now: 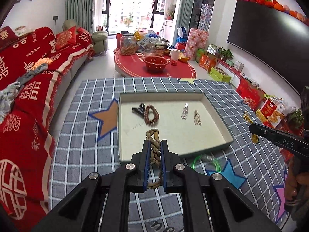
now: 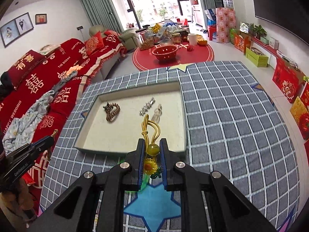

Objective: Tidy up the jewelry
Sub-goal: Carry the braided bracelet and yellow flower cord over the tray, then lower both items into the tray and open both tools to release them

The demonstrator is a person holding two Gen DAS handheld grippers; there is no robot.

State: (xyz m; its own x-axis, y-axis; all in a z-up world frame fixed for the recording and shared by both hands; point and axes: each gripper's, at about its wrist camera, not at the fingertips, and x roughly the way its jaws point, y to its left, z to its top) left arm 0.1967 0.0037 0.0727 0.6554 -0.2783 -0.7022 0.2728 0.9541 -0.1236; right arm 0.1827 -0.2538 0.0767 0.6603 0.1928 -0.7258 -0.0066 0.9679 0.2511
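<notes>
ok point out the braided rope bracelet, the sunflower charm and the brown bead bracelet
braided rope bracelet (image 1: 154, 150): left wrist view, on the plait between the gripper fingers
sunflower charm (image 2: 149, 166): right wrist view, on the flower's orange centre
brown bead bracelet (image 1: 151, 115): left wrist view, on its bead ring, in the tray

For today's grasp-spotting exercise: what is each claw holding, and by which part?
Left claw: braided rope bracelet, gripped along its braided middle. Right claw: yellow cord ornament, gripped at its yellow bead.

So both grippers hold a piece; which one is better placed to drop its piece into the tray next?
Left, probably. The left gripper holds the braided bracelet already over the tray; the right gripper, holding the yellow charm, looks just short of the rim.
</notes>
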